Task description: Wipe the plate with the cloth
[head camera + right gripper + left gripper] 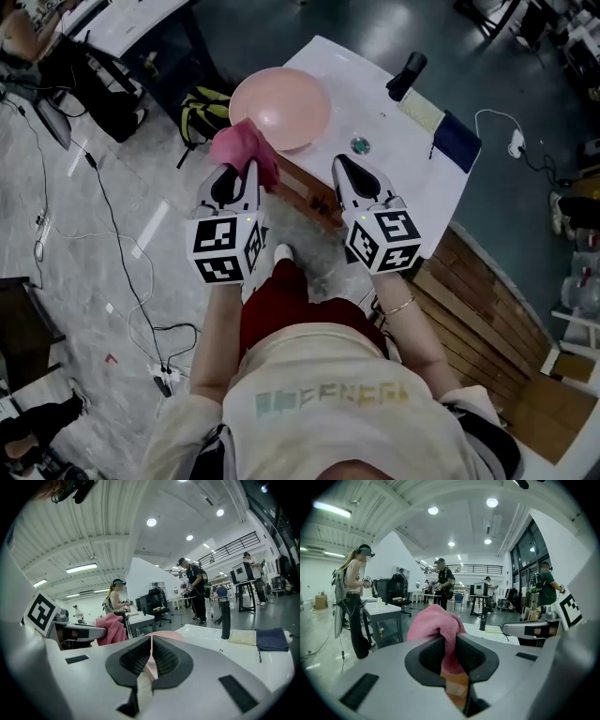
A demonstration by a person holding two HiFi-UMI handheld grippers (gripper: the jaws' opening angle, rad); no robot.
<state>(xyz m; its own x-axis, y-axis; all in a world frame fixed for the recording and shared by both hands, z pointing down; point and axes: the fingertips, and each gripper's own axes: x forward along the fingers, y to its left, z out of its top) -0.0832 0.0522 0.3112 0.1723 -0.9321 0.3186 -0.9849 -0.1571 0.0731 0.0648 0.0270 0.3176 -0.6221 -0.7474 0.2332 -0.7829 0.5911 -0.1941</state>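
A pink plate (279, 108) lies at the near-left corner of the white table (394, 150). My left gripper (237, 172) is shut on a pink cloth (246, 148), which hangs just short of the plate's near rim. In the left gripper view the cloth (436, 625) bulges up between the jaws of the left gripper (449, 641). My right gripper (345, 169) hovers at the table's near edge, right of the plate, shut with nothing in it. In the right gripper view the plate (164, 634) shows just beyond the closed right gripper (151, 651), and the cloth (110, 627) is at the left.
On the table stand a black upright cylinder (407, 75), a pale pad (422, 110), a dark blue cloth (457, 141) and a small round object (360, 145). A yellow and black backpack (206, 108) and cables lie on the floor at the left. People work at other tables.
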